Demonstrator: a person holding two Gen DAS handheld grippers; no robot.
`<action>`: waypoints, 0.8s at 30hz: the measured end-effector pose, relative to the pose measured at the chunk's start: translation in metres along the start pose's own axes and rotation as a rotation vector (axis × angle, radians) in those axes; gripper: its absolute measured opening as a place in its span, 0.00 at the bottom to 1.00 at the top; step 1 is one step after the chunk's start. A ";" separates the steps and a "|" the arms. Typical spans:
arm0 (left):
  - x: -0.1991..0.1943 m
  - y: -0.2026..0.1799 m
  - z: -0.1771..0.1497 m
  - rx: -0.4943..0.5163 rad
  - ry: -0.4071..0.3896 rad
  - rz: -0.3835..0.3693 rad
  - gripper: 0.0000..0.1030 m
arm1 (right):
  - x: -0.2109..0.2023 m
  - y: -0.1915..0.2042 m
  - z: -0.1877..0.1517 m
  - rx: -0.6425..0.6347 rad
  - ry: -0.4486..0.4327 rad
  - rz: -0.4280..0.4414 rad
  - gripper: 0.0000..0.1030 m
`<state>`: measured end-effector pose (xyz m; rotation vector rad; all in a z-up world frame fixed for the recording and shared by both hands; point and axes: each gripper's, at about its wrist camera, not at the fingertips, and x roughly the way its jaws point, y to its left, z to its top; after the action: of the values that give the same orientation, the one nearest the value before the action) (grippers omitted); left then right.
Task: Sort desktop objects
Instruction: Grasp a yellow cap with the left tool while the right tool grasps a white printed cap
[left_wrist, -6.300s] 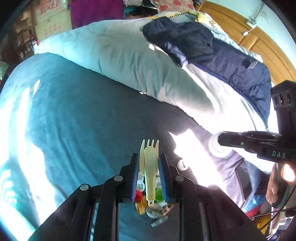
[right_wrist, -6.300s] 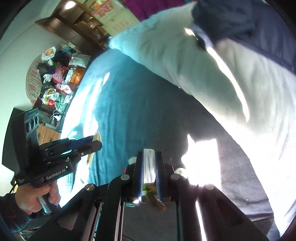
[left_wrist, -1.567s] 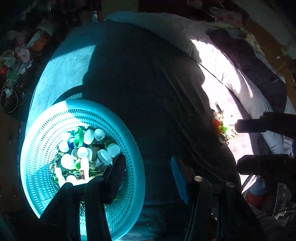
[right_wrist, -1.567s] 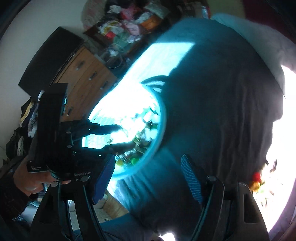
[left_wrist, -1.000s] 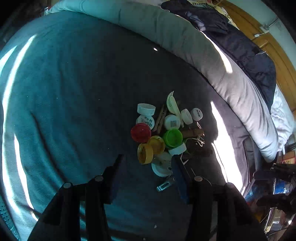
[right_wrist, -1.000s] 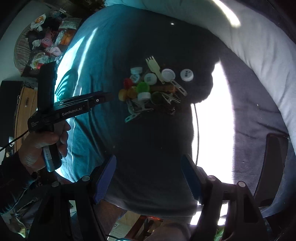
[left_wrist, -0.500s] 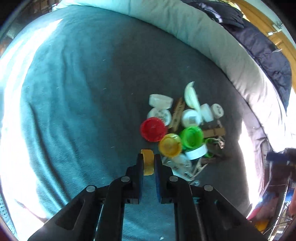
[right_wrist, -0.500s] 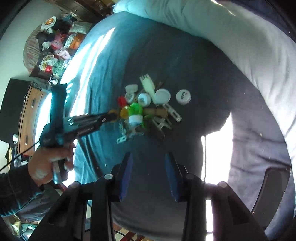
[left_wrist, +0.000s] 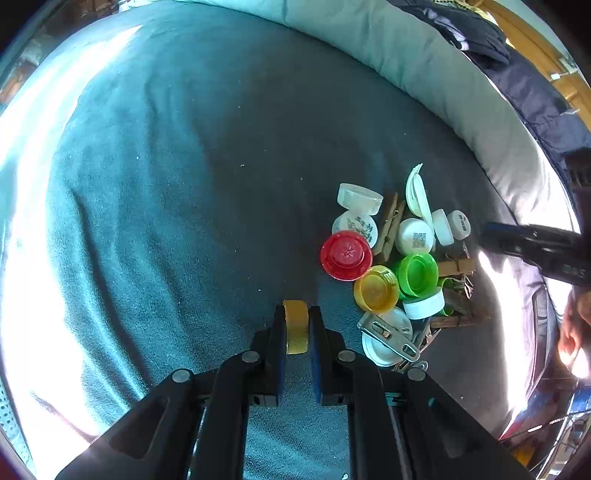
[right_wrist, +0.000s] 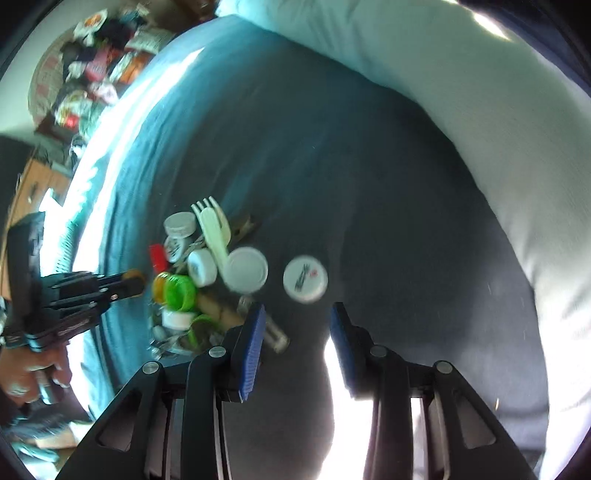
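we find the left gripper (left_wrist: 296, 326) clamped on a yellow cap (left_wrist: 296, 325); right gripper (right_wrist: 297, 343) parted above a white cap (right_wrist: 305, 278)

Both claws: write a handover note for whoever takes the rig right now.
Left claw: shut on a yellow cap, held on edge just left of the pile.
Right claw: open, empty, above the blanket near the lone white cap.
Pile on the blanket: red cap, second yellow cap, green cap, white caps, plastic fork, clothespins, metal clips.
Done: one cap gripped.
Left: carry it off, then sort the rest. No bin shows in either view.
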<state>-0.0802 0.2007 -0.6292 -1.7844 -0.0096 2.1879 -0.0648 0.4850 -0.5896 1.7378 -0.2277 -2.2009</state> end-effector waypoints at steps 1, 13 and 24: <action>0.000 0.000 0.000 -0.005 0.003 -0.001 0.11 | 0.005 0.002 0.004 -0.026 0.004 -0.014 0.36; 0.005 -0.006 0.003 -0.005 0.025 0.012 0.11 | 0.041 0.017 0.022 -0.184 0.055 -0.111 0.30; -0.007 -0.027 0.011 -0.003 0.020 0.083 0.11 | 0.008 0.010 0.017 -0.081 0.024 -0.055 0.28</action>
<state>-0.0827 0.2269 -0.6146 -1.8397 0.0672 2.2269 -0.0814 0.4712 -0.5895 1.7457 -0.0850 -2.1940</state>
